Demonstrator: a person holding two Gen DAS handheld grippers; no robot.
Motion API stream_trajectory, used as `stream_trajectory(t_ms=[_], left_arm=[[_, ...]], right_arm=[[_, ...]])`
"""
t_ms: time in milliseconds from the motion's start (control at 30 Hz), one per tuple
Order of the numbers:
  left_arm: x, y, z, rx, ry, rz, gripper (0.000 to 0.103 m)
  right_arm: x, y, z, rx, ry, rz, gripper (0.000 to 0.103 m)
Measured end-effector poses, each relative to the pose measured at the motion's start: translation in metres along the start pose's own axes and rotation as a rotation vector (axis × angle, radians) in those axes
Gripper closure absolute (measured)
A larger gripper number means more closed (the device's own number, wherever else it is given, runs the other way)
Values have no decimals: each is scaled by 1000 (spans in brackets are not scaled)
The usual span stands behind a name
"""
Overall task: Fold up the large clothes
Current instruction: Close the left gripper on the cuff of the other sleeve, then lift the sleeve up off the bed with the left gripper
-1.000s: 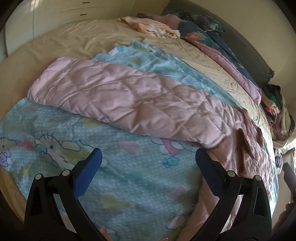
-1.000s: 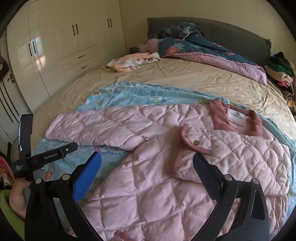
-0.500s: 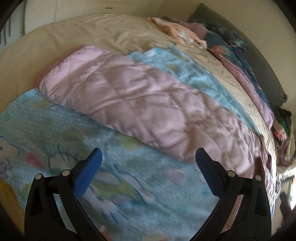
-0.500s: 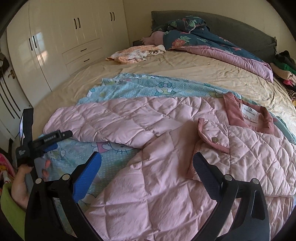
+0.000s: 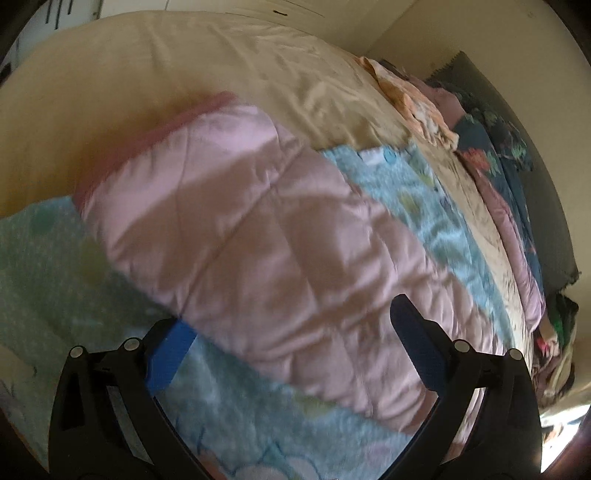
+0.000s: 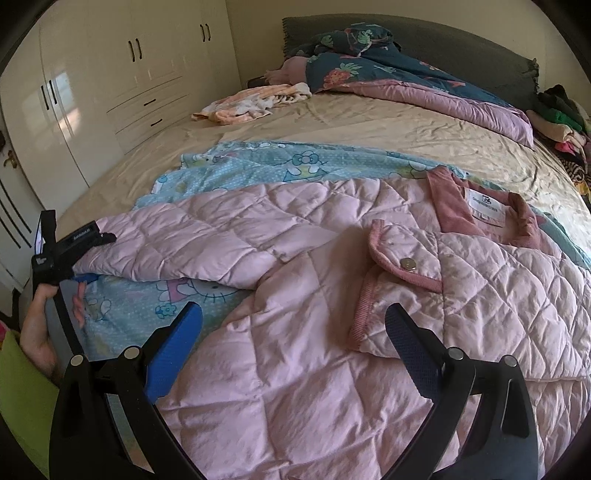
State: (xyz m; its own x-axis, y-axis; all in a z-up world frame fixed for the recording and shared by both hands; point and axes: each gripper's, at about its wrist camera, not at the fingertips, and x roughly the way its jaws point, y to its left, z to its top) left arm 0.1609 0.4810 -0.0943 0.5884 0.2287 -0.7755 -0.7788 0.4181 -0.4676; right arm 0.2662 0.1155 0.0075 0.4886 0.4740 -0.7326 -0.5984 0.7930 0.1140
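A pink quilted jacket lies spread on a blue cartoon-print blanket on the bed, with its collar at the far right. Its long sleeve stretches to the left. My right gripper hovers open over the jacket's body and holds nothing. In the left wrist view, blurred by motion, the sleeve fills the middle, and my left gripper is open with the sleeve's near edge between its blue fingers. In the right wrist view a hand holds the left gripper at the sleeve's cuff end.
The beige bed sheet runs back to a dark headboard. Against it lie a floral duvet and an orange-white cloth. Folded clothes are piled at the right. White wardrobes stand close on the left.
My left gripper has moved forward over the blanket up to the sleeve, whose edge now sits between its fingers. The right gripper has edged a little nearer the jacket. Both stay open.
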Motion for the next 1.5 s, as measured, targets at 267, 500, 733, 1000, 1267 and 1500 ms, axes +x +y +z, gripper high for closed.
stream_trajectory(t_ms=[267,500,733,1000,1267,1500], left_arm=[[-29,-21,19,84,-114,-9,71],[-81,-66,20,185,-215,-76,90],[-137,-124,3,310,-308,-145,91],[-192,-178,-24,415,-376,-216,91],[-225,-225,-60,500,-395,-274,92],[-238,-258,-89,560,-395,-325,92]], right_arm=[[-14,-14,-4,16,-14,-7,4],[-43,-24,-3,54,-61,11,4],[-79,-38,-7,87,-116,8,4],[-123,-67,-17,147,-181,-3,4],[-160,-95,-26,206,-231,-21,4],[-187,-118,-41,232,-245,-63,4]])
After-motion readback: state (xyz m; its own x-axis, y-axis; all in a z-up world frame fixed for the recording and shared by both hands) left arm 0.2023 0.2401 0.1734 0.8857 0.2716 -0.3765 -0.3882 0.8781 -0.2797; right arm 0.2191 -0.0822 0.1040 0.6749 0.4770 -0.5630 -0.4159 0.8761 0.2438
